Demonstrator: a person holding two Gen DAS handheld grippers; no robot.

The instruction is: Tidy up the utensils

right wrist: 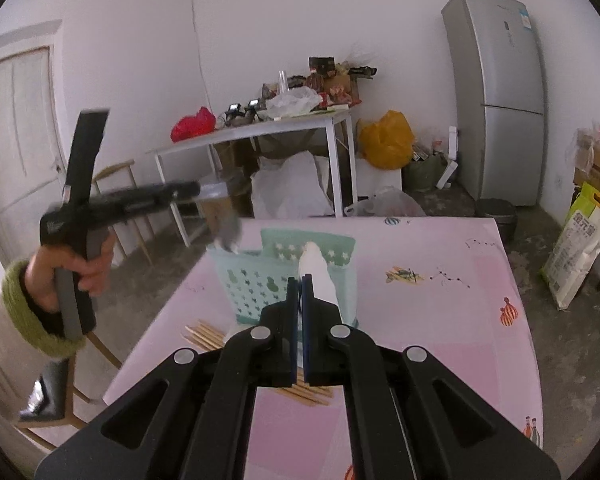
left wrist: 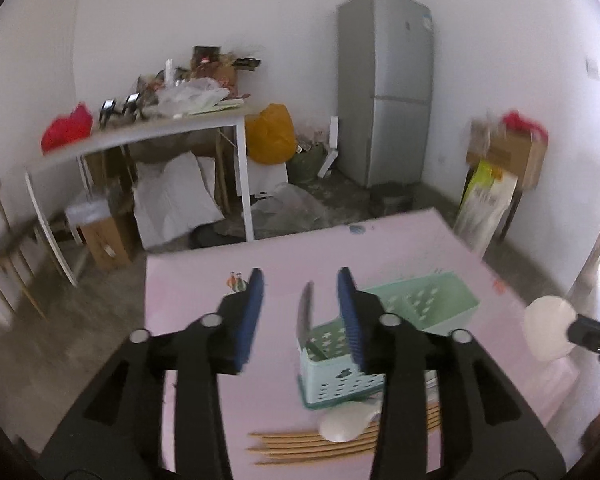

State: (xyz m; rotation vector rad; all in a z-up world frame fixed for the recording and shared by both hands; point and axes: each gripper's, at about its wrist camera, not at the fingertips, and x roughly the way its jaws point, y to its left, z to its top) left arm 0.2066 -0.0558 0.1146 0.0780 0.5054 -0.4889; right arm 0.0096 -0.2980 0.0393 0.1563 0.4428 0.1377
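Note:
A mint-green utensil basket (left wrist: 340,364) with star cut-outs stands on the pink table (left wrist: 220,264); a knife (left wrist: 305,312) stands blade-up in its near compartment. My left gripper (left wrist: 300,312) is open and empty, held above the basket's left end. A white spoon (left wrist: 350,424) lies on several wooden chopsticks (left wrist: 300,446) in front of the basket. My right gripper (right wrist: 300,292) is shut on another white spoon (right wrist: 320,276) and holds it over the basket (right wrist: 256,280). That spoon also shows at the right in the left wrist view (left wrist: 548,328).
The left hand and its gripper body (right wrist: 80,216) hover left of the table. Chopsticks (right wrist: 208,336) lie near the table's left edge. Behind stand a cluttered white table (right wrist: 260,128), a grey fridge (right wrist: 496,92), a wooden chair (right wrist: 120,184) and bags on the floor.

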